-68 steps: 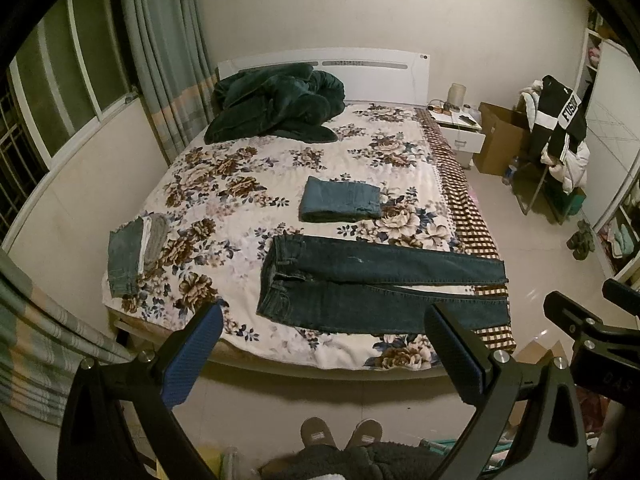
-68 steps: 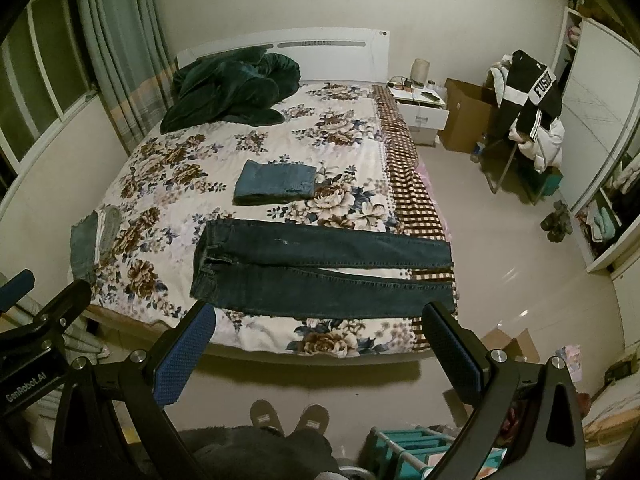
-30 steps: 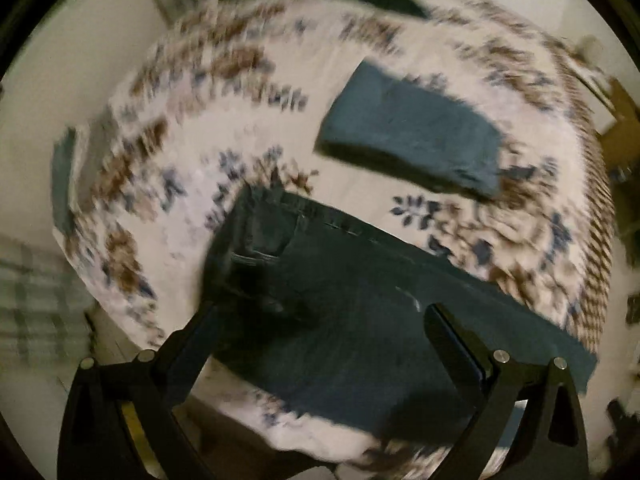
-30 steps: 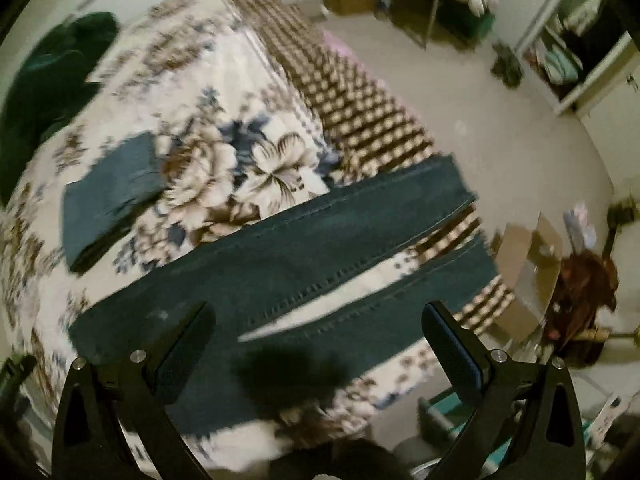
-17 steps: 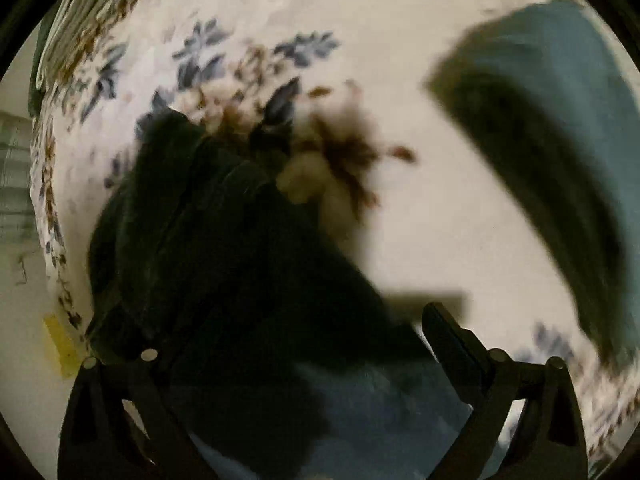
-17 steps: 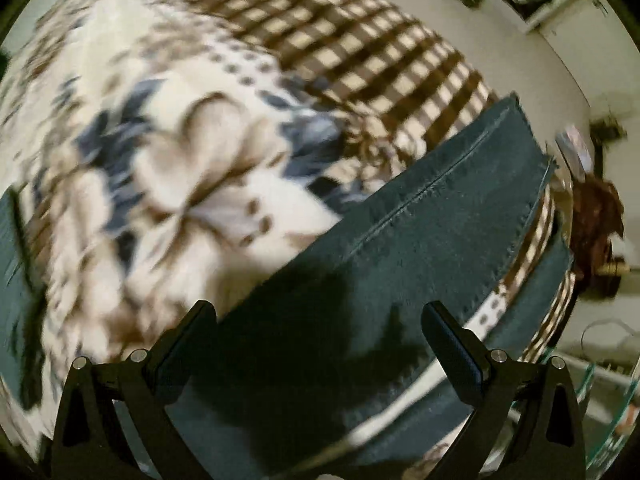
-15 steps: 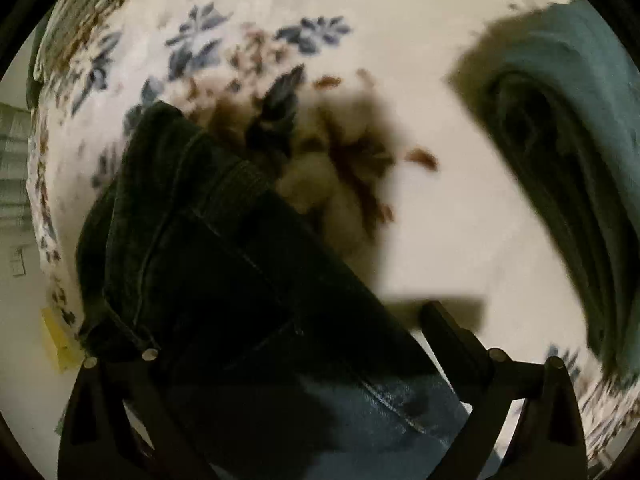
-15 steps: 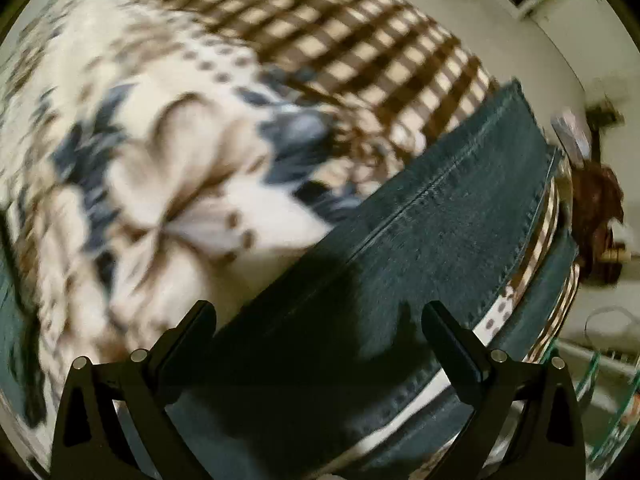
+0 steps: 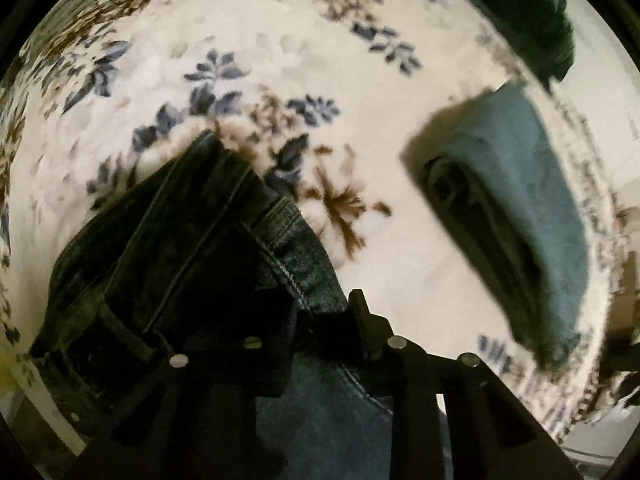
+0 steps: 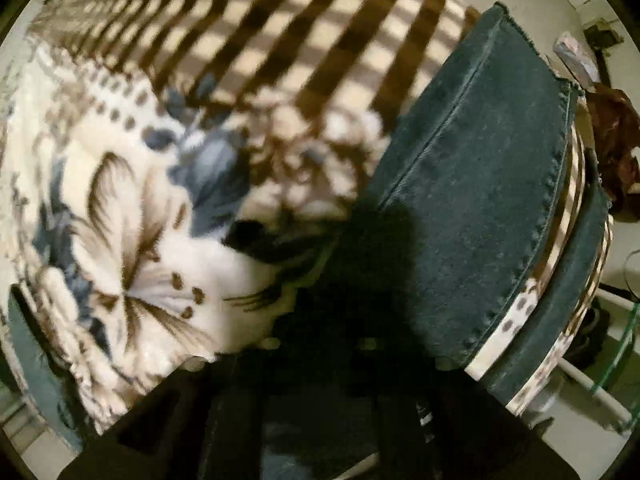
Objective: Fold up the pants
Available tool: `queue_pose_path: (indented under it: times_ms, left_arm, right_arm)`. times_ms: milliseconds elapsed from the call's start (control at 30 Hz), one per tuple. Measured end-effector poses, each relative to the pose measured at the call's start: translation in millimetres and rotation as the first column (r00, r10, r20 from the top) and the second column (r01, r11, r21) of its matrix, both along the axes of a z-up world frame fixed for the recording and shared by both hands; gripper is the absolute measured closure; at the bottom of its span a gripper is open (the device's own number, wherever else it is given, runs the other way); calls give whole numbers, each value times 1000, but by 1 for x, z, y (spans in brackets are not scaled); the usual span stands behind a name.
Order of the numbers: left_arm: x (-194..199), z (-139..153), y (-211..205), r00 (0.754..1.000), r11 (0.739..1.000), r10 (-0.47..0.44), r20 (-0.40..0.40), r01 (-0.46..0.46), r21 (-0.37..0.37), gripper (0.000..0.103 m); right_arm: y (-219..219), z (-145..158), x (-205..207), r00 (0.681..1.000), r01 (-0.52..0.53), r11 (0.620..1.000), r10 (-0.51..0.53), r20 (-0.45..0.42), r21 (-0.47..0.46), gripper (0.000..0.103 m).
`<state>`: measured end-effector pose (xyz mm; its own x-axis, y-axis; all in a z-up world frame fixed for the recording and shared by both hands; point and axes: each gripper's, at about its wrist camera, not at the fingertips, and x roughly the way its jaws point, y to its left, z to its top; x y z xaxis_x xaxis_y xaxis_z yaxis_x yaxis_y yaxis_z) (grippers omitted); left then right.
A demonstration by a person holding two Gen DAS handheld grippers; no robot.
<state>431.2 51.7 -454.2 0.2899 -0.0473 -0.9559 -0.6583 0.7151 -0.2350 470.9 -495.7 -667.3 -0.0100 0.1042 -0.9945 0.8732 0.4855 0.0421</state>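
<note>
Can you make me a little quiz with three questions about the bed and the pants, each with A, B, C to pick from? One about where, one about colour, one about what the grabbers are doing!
1. Where do the folded light blue jeans lie?
A. on the floor
B. on the flowery blanket, apart from the dark jeans
C. on top of the dark jeans

2. What colour are the stripes at the blanket's edge?
A. brown and cream
B. red and white
C. green and yellow

3. What is the left gripper doing?
A. hanging wide open above the bed
B. holding a pillow
C. closing on the dark jeans near the waistband

Answers: 
1 B, bare blanket shows between the two pairs. 
2 A, brown bars cross cream ones. 
3 C, its jaws are closing with denim bunched between them.
</note>
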Motion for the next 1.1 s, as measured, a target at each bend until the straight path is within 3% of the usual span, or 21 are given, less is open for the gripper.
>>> queue_pose_path:
  times_ms: [67,100,167,233,333,433,567,667,767,833,900,933,1000,1067,1100]
  left_arm:
    - [-18,25,-11,999,1000,3,53,-2,-19,83]
    - [-33,22,3,997,999,7,79,-5,-34,84]
    - [-55,43,7,991,998,0,132,8,-63,84]
    - [-79,44,43,983,996,-11,185,27,-84,84]
    - [-111,54,63,971,990,4,238,30,-140,85]
    - [-129,39,100,969,982,51,244,-4,-189,86]
    - [-194,19,111,982,985,72,176,-43,-165,92]
    - [-238,-22,119,990,986,111,82,-99,-135,92]
    - [-255,-56,128,989,980,139,57,-129,-154,92]
    - [-262,-65,134,982,973,162,101,-142,-182,91]
    - [-262,-68,137,978,969,170,118,-145,-199,88]
    - [-261,-69,140,971,962,188,145,-152,-226,82]
    - [-257,-71,145,966,961,202,160,-163,-223,54]
    - [-251,-76,148,962,961,212,170,-173,-216,46]
    - [-248,-79,149,964,962,215,158,-181,-205,46]
  right_arm:
    - [2,10,-10,999,-33,999,33,35,5,98]
    - [6,18,-16,997,-53,999,53,54,2,98]
    - [18,41,-32,990,-99,995,100,99,-17,98]
    - [27,65,-54,978,-144,989,148,146,-37,98]
    - [36,88,-94,963,-186,982,190,190,-35,98]
    - [15,85,-137,959,-195,981,190,209,3,98]
    - [-15,76,-188,958,-215,976,207,200,19,98]
    - [-19,50,-222,966,-216,975,206,155,51,98]
    - [-22,12,-242,967,-240,968,232,104,74,98]
    - [-25,-8,-252,970,-229,968,219,102,101,96]
    - [-30,-19,-260,968,-233,965,219,118,119,84]
    - [-34,-21,-264,968,-231,965,215,129,125,82]
    - [-41,-19,-272,969,-207,969,184,166,133,64]
    - [-53,-13,-286,969,-162,979,134,207,124,55]
    - [-58,-11,-291,970,-137,983,108,219,121,55]
